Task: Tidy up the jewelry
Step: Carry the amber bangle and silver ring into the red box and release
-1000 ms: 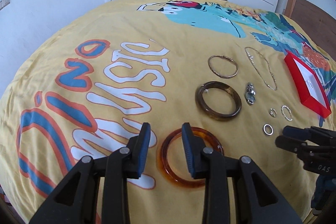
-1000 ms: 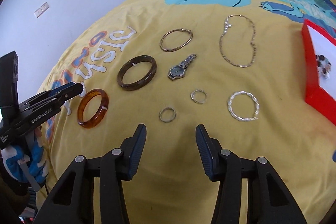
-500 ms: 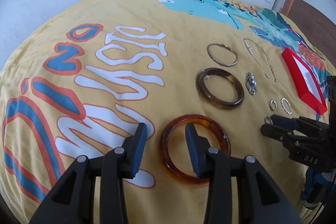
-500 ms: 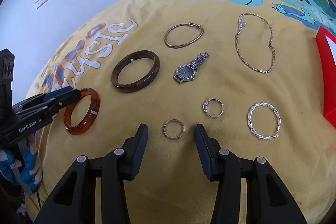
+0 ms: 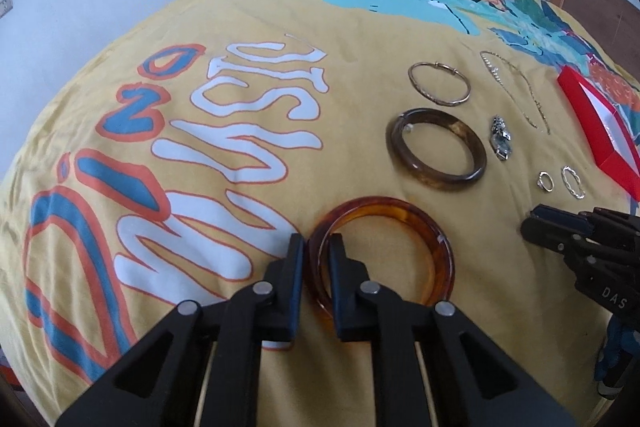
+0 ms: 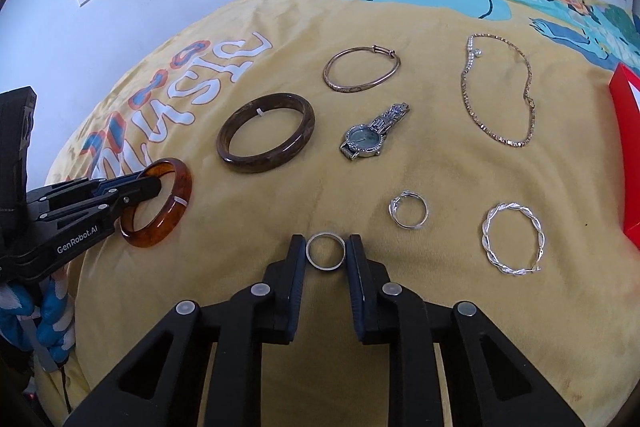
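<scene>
Both tongs have just been closing in since a moment ago: the left gripper (image 5: 317, 247) is now pinching the near rim of the translucent amber bangle (image 5: 400, 223), which is lying flat on the yellow bedspread (image 5: 248, 7), while the right gripper (image 6: 326, 253) is clamping the plain silver ring (image 6: 325, 251) by its sides. At the far right, the red box (image 5: 600, 135) is sitting open, its white lining showing, contents too unclear to call.
</scene>
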`<state>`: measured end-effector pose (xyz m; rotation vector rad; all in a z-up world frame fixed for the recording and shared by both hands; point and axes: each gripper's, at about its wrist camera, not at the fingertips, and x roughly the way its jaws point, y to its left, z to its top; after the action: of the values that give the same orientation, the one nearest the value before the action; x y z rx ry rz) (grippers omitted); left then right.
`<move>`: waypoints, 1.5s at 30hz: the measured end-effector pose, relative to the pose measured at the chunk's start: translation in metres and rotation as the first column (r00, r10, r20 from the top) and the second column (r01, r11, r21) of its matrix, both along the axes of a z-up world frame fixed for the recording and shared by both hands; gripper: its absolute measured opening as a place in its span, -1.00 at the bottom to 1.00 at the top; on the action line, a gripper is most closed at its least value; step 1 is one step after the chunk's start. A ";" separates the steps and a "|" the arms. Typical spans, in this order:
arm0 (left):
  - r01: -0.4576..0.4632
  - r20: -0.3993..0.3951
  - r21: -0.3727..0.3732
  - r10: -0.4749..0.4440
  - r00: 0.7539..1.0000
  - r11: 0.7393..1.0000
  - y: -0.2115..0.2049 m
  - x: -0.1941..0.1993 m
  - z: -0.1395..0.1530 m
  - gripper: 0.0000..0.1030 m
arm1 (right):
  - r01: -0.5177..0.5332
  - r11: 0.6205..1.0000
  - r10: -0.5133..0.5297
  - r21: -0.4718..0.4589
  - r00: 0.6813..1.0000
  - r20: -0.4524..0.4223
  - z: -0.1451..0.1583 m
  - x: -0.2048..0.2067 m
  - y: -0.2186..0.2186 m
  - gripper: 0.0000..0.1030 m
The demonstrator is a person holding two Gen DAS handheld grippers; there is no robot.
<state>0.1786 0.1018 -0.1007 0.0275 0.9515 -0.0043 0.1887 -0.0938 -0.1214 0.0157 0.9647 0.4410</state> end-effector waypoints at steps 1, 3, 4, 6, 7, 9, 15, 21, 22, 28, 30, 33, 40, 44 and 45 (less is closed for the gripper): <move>-0.003 0.003 0.003 0.003 1.000 1.000 -0.001 -0.001 0.002 -0.80 | 0.001 1.000 -0.001 0.008 1.000 0.002 0.003 -0.002 -0.002 -0.61; -0.013 0.009 0.002 0.013 1.000 1.000 -0.002 -0.002 0.009 -0.81 | -0.001 1.000 0.001 0.021 1.000 0.007 0.009 -0.008 -0.007 -0.61; -0.014 0.012 0.001 0.014 1.000 1.000 -0.004 -0.003 0.013 -0.81 | -0.002 1.000 0.002 0.025 1.000 0.010 0.011 -0.011 -0.009 -0.61; -0.010 0.022 0.003 0.010 1.000 1.000 -0.008 -0.005 0.022 -0.81 | 0.001 1.000 -0.002 0.030 1.000 0.023 0.020 -0.019 -0.018 -0.61; -0.007 0.027 0.004 0.007 1.000 1.000 -0.011 -0.006 0.026 -0.81 | 0.007 0.999 -0.008 0.033 1.000 0.030 0.024 -0.022 -0.023 -0.61; -0.001 0.036 0.003 0.001 0.999 1.000 -0.016 -0.009 0.034 -0.81 | 0.029 0.999 -0.030 0.040 0.999 0.043 0.034 -0.028 -0.038 -0.61; 0.023 0.057 -0.015 -0.022 0.998 1.000 -0.040 -0.012 0.058 -0.81 | 0.116 0.993 -0.119 0.033 0.988 0.095 0.065 -0.045 -0.096 -0.61; 0.098 0.090 -0.030 -0.095 0.991 0.995 -0.088 -0.005 0.080 -0.81 | 0.209 0.978 -0.207 0.006 0.966 0.155 0.092 -0.051 -0.160 -0.61; 0.115 0.094 -0.039 -0.110 0.989 0.993 -0.100 -0.001 0.084 -0.81 | 0.229 0.973 -0.226 0.001 0.960 0.166 0.097 -0.051 -0.174 -0.61; 0.223 0.117 -0.092 -0.212 0.970 0.971 -0.184 0.028 0.095 -0.81 | 0.317 0.948 -0.302 -0.038 0.928 0.218 0.111 -0.039 -0.242 -0.61; 0.260 0.126 -0.090 -0.248 0.961 0.961 -0.215 0.038 0.096 -0.81 | 0.337 0.940 -0.320 -0.046 0.922 0.216 0.109 -0.030 -0.260 -0.61; 0.323 0.131 -0.085 -0.311 0.941 0.943 -0.265 0.055 0.093 -0.81 | 0.363 0.930 -0.345 -0.056 0.917 0.201 0.100 -0.018 -0.285 -0.61; 0.421 0.107 -0.045 -0.414 0.904 0.906 -0.354 0.078 0.069 -0.81 | 0.359 0.927 -0.347 -0.108 0.930 0.119 0.063 0.004 -0.320 -0.61; 0.444 0.067 -0.013 -0.443 0.894 0.896 -0.381 0.084 0.051 -0.81 | 0.351 0.929 -0.343 -0.120 0.936 0.082 0.049 0.007 -0.328 -0.61; 0.447 0.058 -0.005 -0.446 0.893 0.894 -0.383 0.086 0.047 -0.81 | 0.349 0.929 -0.342 -0.121 0.937 0.073 0.046 0.006 -0.329 -0.61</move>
<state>0.2641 -0.2815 -0.0533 0.2295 0.8718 -0.4376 0.1951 -0.4230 -0.0753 0.0533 0.9170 0.0505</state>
